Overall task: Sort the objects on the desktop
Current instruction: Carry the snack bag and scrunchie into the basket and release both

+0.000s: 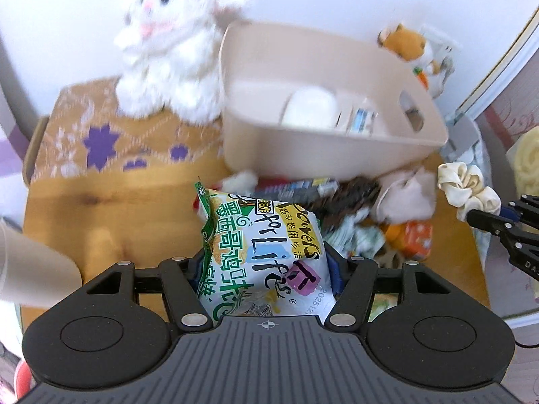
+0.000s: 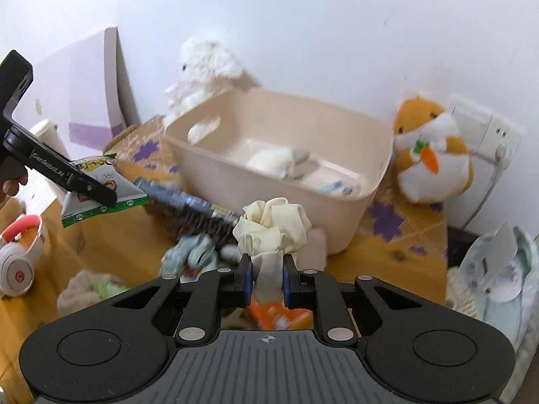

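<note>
Wooden table (image 2: 387,269) | beige bin (image 2: 337,208) behind clutter | left jaws grip snack bag (image 1: 266,252) | right jaws clamp cream scrunchie (image 2: 273,225)

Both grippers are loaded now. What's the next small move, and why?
Probably carry the right gripper, shut on the cream scrunchie, forward over the beige bin before releasing. The bin sits just behind it, open-topped; the left gripper holds the snack bag.
</note>
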The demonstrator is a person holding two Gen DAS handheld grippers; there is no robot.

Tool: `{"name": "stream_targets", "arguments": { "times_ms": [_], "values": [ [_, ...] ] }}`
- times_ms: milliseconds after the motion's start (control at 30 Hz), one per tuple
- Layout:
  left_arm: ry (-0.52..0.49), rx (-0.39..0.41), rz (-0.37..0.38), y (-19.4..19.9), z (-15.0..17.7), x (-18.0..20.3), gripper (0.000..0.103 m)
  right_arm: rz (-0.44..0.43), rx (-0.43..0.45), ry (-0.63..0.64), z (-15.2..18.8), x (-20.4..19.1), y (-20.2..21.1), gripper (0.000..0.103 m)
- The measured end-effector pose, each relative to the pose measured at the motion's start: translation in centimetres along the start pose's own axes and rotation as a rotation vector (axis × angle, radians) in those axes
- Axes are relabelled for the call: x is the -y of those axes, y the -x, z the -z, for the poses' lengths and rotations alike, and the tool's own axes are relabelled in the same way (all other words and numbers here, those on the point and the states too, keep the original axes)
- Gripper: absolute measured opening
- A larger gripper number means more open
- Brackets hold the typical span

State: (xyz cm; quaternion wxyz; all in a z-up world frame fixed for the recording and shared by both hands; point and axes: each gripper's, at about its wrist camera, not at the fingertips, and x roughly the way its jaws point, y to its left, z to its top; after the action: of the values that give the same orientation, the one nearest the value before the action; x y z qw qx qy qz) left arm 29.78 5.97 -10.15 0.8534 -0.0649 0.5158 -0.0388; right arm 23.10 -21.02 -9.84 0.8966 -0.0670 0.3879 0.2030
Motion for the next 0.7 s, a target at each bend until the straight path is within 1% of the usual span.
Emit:
{"name": "stream_targets", "arguments": {
  "times_ms": [67, 200, 300, 500, 700],
  "values": [
    [-0.007, 0.034, 0.001, 0.6, -1.0, 0.4, 0.063, 0.014, 0.021, -0.003, -0.7, 0.7, 0.2, 0.017],
    [-0.046, 0.131, -0.022, 2.2, -3.4, 1.7, 0.063, 0.041, 0.051, -0.001, -2.1, 1.8, 0.4, 0.017],
    [-0.069, 0.175, -0.025, 2.8, -5.4, 2.8, 0.063, 0.057, 0.066, 0.019, -3.3, 2.4, 0.2, 0.017],
    [-0.089, 0.207, -0.037, 1.9, -8.9, 4.5, 0.063, 0.088, 0.09, 0.056, -5.9, 3.5, -1.0, 0.017],
    [-0.04, 0.193, -0.078, -1.4, -10.9, 5.3, 0.063, 0.118, 0.104, 0.076, -8.4, 4.0, -3.2, 0.017]
  ]
}}
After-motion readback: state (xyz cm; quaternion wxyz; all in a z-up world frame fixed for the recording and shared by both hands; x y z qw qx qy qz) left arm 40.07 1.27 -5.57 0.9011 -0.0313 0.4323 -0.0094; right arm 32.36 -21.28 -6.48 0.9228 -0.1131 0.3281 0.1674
